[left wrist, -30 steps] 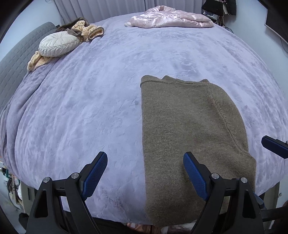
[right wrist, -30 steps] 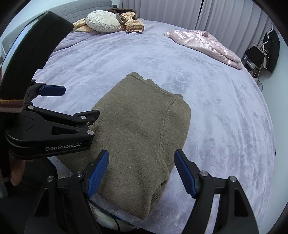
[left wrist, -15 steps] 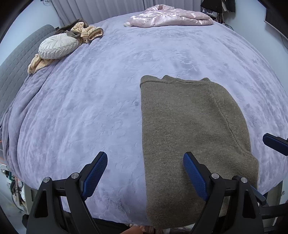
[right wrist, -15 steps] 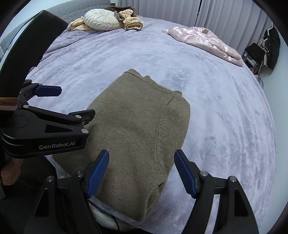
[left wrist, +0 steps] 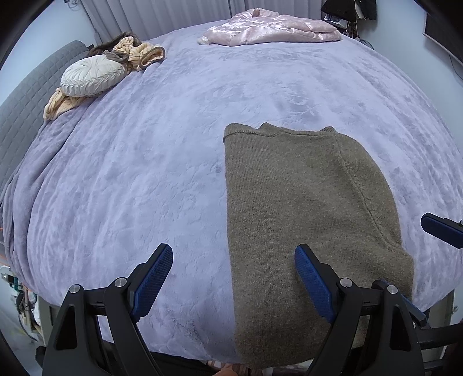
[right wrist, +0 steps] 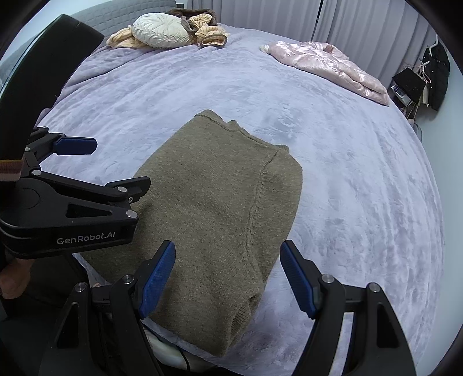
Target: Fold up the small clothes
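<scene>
The left gripper (left wrist: pixel 233 277) hangs above the near edge of the bed (left wrist: pixel 144 179) with its blue pads spread wide and nothing between them. One pad is over bare bedcover just left of the sweater, the other over the sweater's near left part. The right gripper (right wrist: pixel 227 274) is likewise spread and empty, above the near end of the sweater (right wrist: pixel 220 208); in the left wrist view only one of its blue pads shows, at the right edge beside the sweater.

The olive-brown knitted sweater (left wrist: pixel 303 208) lies flat and folded into a long block on the lilac bedcover, its near end at the bed's near edge and its neckline at the far end, with a sleeve seam running down its right side.

Against the earlier pictures, neither tool has changed its spread and the sweater lies in the same shape and place. The views differ only slightly, by a small shift in framing.

Beyond the sweater, to its far left near the grey headboard (left wrist: pixel 17 115), a round pleated cushion (left wrist: pixel 92 75) rests on peach and brown clothes (left wrist: pixel 139 53). Straight beyond the sweater, at the bed's far edge, lies a shiny pink quilted jacket (left wrist: pixel 272 30), in front of the grey curtains (right wrist: pixel 332 23).
</scene>
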